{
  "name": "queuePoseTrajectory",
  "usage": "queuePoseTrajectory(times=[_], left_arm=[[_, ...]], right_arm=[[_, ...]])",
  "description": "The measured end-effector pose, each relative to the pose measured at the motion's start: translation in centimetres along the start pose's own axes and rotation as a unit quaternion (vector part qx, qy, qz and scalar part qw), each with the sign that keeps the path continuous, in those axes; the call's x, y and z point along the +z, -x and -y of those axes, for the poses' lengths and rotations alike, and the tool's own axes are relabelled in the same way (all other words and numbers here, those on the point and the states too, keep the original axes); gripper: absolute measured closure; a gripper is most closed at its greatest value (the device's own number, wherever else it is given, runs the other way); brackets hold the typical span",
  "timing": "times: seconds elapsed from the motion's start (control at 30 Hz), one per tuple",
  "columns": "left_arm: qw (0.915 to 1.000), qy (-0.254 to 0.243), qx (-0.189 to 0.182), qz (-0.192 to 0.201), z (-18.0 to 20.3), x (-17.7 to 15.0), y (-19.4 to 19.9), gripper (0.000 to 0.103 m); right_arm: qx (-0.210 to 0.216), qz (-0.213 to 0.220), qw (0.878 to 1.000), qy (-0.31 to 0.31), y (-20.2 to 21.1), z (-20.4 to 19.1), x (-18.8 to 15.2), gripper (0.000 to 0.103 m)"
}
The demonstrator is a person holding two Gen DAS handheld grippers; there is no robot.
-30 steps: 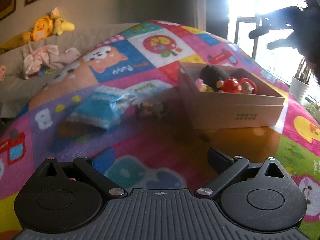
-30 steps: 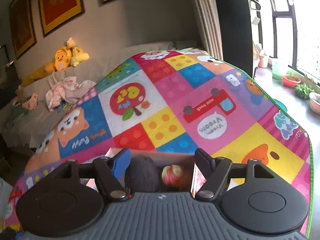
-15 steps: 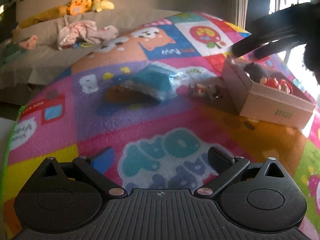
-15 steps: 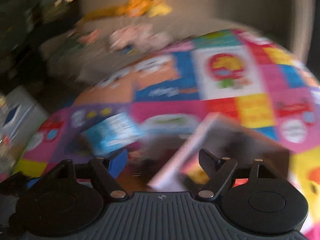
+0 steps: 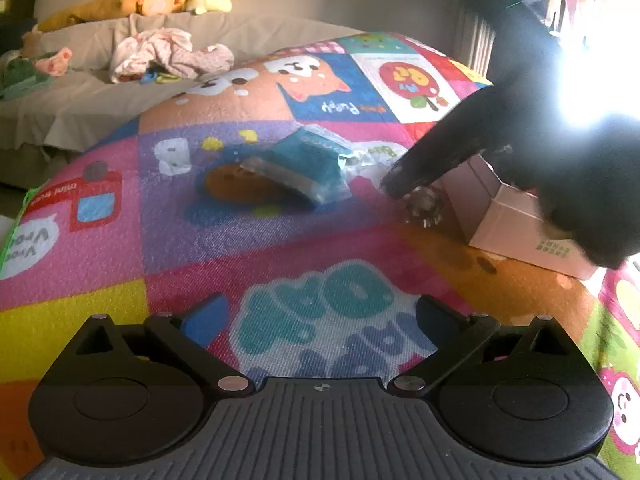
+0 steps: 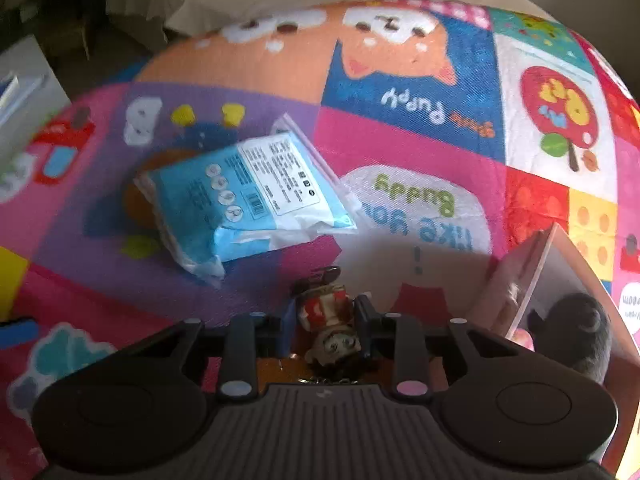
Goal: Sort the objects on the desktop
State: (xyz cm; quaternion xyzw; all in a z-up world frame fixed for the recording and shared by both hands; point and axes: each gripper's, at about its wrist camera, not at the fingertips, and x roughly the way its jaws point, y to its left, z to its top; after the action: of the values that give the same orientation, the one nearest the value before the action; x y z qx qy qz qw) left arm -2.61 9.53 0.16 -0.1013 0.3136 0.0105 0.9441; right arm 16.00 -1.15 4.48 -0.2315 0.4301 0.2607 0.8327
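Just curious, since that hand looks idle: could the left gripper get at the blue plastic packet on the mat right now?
Probably yes. The left gripper is open, and only bare colourful play mat lies between it and the blue plastic packet.

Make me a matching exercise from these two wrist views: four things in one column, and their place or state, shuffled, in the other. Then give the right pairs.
Things:
1. small figurine
2. blue packet
3. black plush toy
4. left tongs

Places or states:
A. inside the pink box
B. open, with nothing between the fingers
C. clamped between the right tongs
D. lying flat on the play mat, apart from the box

Right pairs: 1-C, 2-D, 3-A, 4-B
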Motion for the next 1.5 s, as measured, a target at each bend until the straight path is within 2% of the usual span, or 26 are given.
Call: queuePoseTrajectory(times=[0.13, 0.27, 0.4, 0.5, 0.57, 0.63, 0.7, 0.77, 0.87, 0.97, 1.1, 1.2, 1.27, 1.3, 1.33, 1.43, 1.5], left_arm=[[1.0000, 0.005, -0.003, 0.002, -0.1, 0.0, 0.0, 0.001], [1.0000, -0.001, 0.003, 0.001, 0.1, 0.0, 0.0, 0.001], [0.9999, -0.009, 0.010, -0.002, 0.3, -0.1, -0.1, 0.001], [0.9994, -0.025, 0.022, -0.009, 0.8, 0.0, -0.3, 0.001], [0.9986, -0.039, 0.032, -0.014, 1.3, 0.0, -0.5, 0.000], [0.9978, -0.051, 0.038, -0.019, 1.6, 0.0, -0.7, 0.000], [0.9975, -0.059, 0.034, -0.019, 1.8, 0.2, -0.8, 0.000], [0.9972, -0.070, 0.024, -0.003, 2.1, 0.5, -0.7, 0.000], [0.9914, -0.117, 0.041, 0.041, 3.2, 1.9, -1.4, 0.000], [0.9838, -0.155, 0.066, 0.061, 3.8, 4.4, -3.7, 0.000], [0.9781, -0.177, 0.102, 0.041, 4.1, 7.8, -8.6, 0.000], [0.9793, -0.167, 0.112, 0.018, 3.8, 9.1, -11.4, 0.001], [0.9808, -0.156, 0.116, 0.009, 3.6, 9.5, -12.2, 0.012], [0.9808, -0.156, 0.117, 0.003, 3.6, 9.5, -12.4, 0.028], [0.9808, -0.156, 0.117, 0.000, 3.6, 9.5, -12.3, 0.035], [0.9791, -0.164, 0.120, 0.005, 4.1, 8.9, -11.0, 0.039], [0.9793, -0.170, 0.109, 0.014, 4.7, 8.1, -9.2, 0.041]], right_arm=[[0.042, 0.036, 0.998, -0.034, 6.1, 1.3, -3.0, 0.074], [0.051, 0.062, 0.995, -0.061, 12.0, 3.1, -8.0, 0.077], [0.018, 0.049, 0.995, -0.084, 14.5, 5.0, -13.9, 0.077], [-0.009, 0.035, 0.995, -0.095, 14.5, 5.8, -17.7, 0.077], [-0.012, 0.037, 0.994, -0.104, 14.2, 5.9, -19.8, 0.075], [-0.015, 0.050, 0.991, -0.123, 13.8, 5.9, -21.6, 0.057], [-0.020, 0.067, 0.986, -0.150, 13.3, 5.9, -23.3, 0.031], [-0.031, 0.078, 0.983, -0.165, 12.6, 5.6, -24.6, 0.020], [-0.044, 0.086, 0.981, -0.170, 11.4, 4.7, -26.1, 0.015], [-0.057, 0.107, 0.975, -0.188, 10.6, 4.1, -27.1, 0.002], [-0.051, 0.115, 0.970, -0.210, 10.4, 4.7, -27.4, 0.000], [-0.041, 0.122, 0.966, -0.223, 10.5, 5.1, -27.6, 0.000], [-0.040, 0.123, 0.966, -0.223, 10.5, 5.1, -27.6, 0.000], [-0.038, 0.125, 0.966, -0.225, 10.5, 5.2, -27.7, 0.000], [-0.035, 0.126, 0.965, -0.227, 10.5, 5.3, -27.7, 0.000], [-0.032, 0.128, 0.964, -0.230, 10.5, 5.4, -27.7, 0.000], [-0.033, 0.127, 0.965, -0.229, 10.5, 5.3, -27.7, 0.000]])
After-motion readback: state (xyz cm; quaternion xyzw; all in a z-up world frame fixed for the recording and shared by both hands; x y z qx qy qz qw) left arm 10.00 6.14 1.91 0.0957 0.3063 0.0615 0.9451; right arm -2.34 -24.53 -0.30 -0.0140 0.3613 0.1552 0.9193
